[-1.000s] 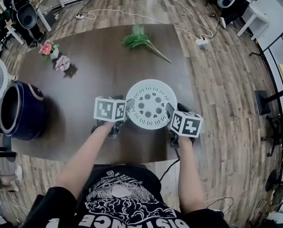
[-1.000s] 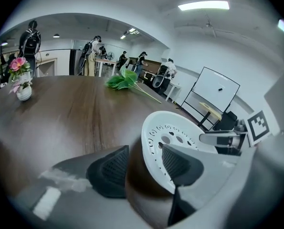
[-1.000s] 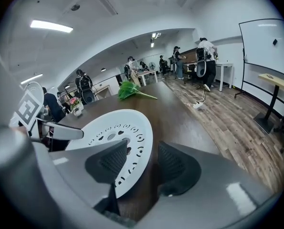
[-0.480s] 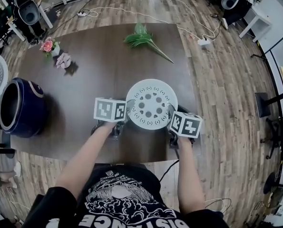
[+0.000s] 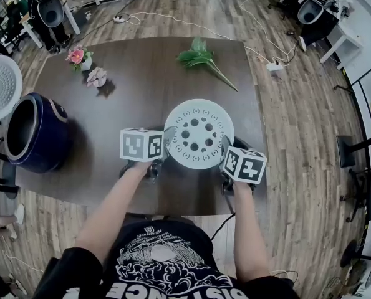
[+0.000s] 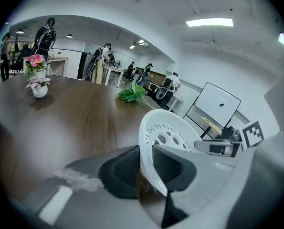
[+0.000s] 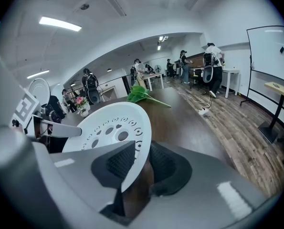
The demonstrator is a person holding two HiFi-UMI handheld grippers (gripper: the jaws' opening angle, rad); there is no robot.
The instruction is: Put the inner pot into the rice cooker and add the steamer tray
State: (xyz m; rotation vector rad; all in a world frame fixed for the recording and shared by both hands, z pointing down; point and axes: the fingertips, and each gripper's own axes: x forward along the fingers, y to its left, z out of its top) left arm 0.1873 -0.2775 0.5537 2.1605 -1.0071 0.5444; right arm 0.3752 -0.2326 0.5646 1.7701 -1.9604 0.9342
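Note:
The white round steamer tray (image 5: 199, 134) with holes hangs just above the brown table (image 5: 135, 92), held by its rim on both sides. My left gripper (image 5: 163, 148) grips the left rim (image 6: 146, 168), its jaws still closing with the pads on the plastic (image 6: 173, 132). At the right rim, my right gripper (image 5: 225, 152) is shut on the tray's edge (image 7: 139, 163), which fills the view (image 7: 108, 128). The dark blue rice cooker (image 5: 35, 131) stands at the table's left edge with its white lid (image 5: 1, 87) up. Its inside looks dark; I cannot tell if the inner pot is there.
Two small flower pots (image 5: 77, 56) (image 5: 98, 76) stand at the far left of the table. A green leaf sprig (image 5: 204, 60) lies at the far middle. A cable and power strip (image 5: 274, 66) lie on the wooden floor beyond the right corner.
Both grippers have closed on the tray's rim and lifted it slightly. The tray sits a little higher in the head view than before.

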